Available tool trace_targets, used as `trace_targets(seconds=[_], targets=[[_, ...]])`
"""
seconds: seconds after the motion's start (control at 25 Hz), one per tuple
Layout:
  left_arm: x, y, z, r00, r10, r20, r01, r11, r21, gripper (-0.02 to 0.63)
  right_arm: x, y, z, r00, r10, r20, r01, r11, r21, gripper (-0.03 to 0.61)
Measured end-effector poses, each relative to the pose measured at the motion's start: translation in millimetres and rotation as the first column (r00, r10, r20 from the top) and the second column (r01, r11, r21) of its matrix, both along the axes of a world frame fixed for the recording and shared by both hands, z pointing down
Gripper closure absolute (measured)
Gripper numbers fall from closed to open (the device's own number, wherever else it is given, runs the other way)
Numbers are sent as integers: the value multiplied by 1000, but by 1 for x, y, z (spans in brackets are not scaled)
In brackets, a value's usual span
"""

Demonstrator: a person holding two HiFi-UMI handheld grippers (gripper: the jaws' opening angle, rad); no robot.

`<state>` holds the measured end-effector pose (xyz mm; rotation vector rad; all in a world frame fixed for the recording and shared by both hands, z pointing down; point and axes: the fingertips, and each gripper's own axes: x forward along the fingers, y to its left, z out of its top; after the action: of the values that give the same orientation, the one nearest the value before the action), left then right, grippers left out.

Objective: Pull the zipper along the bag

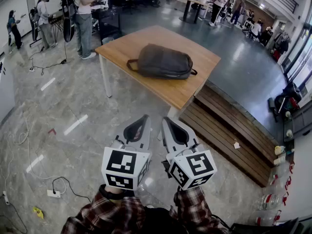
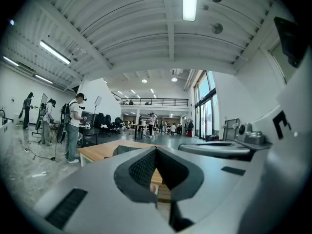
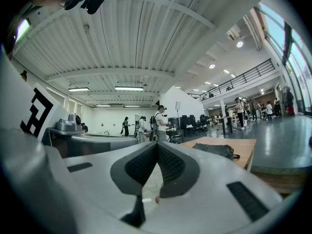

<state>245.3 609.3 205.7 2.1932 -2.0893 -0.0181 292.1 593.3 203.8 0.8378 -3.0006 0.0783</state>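
In the head view a dark grey bag (image 1: 163, 62) lies flat on a wooden table (image 1: 185, 94), with its handle toward the left. Both grippers hang well short of the table, over the floor, side by side. My left gripper (image 1: 145, 117) is shut with nothing in it, and so is my right gripper (image 1: 165, 120). The left gripper view has the shut jaw tips (image 2: 156, 149) in front of the table (image 2: 97, 152), with a corner of the bag (image 2: 126, 150) showing. In the right gripper view the bag (image 3: 215, 150) lies on the table (image 3: 246, 147), far beyond the shut gripper (image 3: 157, 145).
A low wooden bench (image 1: 229, 130) stands to the right of the table. Cables and a power strip (image 1: 53, 193) lie on the floor at the left. Several people (image 1: 83, 18) stand at the back left. Bottles (image 1: 275, 199) line the right wall.
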Motion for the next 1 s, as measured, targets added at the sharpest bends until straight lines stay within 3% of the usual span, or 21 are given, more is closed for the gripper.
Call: trace_targets(seconds=[0.4, 0.72, 1.0], targets=[[-139, -110, -8, 997, 78, 12, -78, 997, -7, 606, -132, -107, 0, 996, 91, -7, -91, 996, -13, 569], [-189, -198, 28, 991, 132, -22, -133, 989, -62, 606, -180, -195, 37, 987, 155, -33, -157, 984, -83, 569], [-235, -326, 38, 988, 156, -2, -156, 986, -64, 606, -226, -327, 43, 983, 181, -14, -182, 980, -77, 569]])
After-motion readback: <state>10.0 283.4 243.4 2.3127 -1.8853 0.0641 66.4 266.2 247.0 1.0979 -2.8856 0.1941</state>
